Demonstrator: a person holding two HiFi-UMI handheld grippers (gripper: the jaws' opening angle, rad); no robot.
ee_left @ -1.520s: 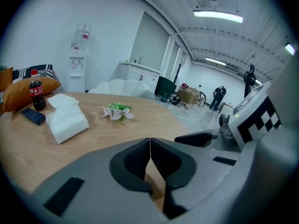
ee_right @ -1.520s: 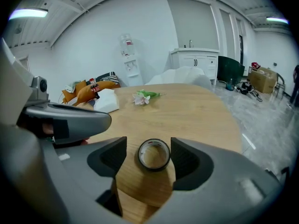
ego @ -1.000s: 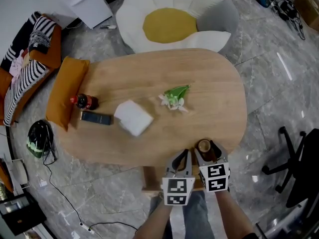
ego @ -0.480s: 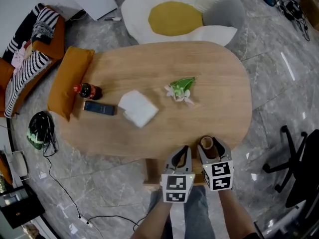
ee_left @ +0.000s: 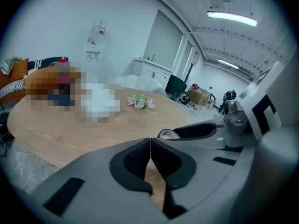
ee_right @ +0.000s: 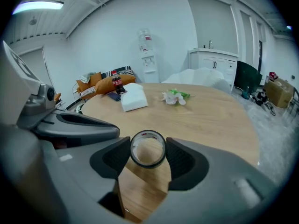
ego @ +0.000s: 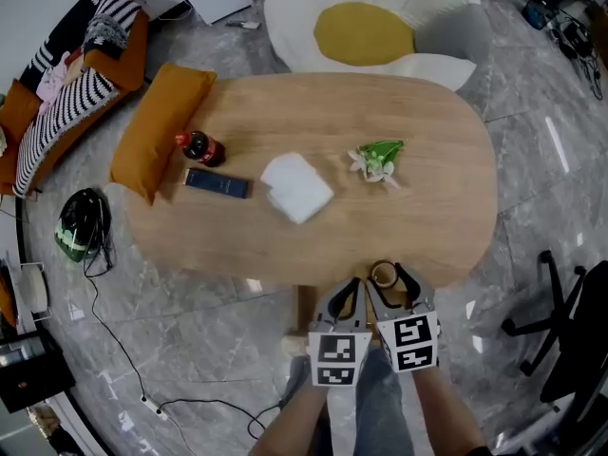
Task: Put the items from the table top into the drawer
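Note:
My right gripper (ego: 385, 285) (ee_right: 147, 150) is shut on a roll of tape (ego: 384, 275) (ee_right: 147, 134). Its jaws have just been closing, and the pads now press the roll's sides above the near edge of the wooden table (ego: 427, 207). Close on its left, my left gripper (ego: 349, 297) (ee_left: 150, 143) is shut with nothing in it. An open wooden drawer (ego: 304, 307) shows under the table's near edge, below both grippers. On the table lie a cola bottle (ego: 200, 147), a dark flat box (ego: 217, 183), a white tissue pack (ego: 296, 187) and a small flower sprig (ego: 378, 160).
A white flower-shaped seat with a yellow centre (ego: 366, 31) stands at the table's far side. An orange cushion (ego: 157, 131) leans at the left end. A helmet (ego: 81, 226) and cables lie on the floor at the left. An office chair (ego: 570, 321) stands at the right.
Both grippers have drawn back toward the table's near edge. The right one carries the tape roll, which has risen off the tabletop. The head view has shifted, so the table sits further right.

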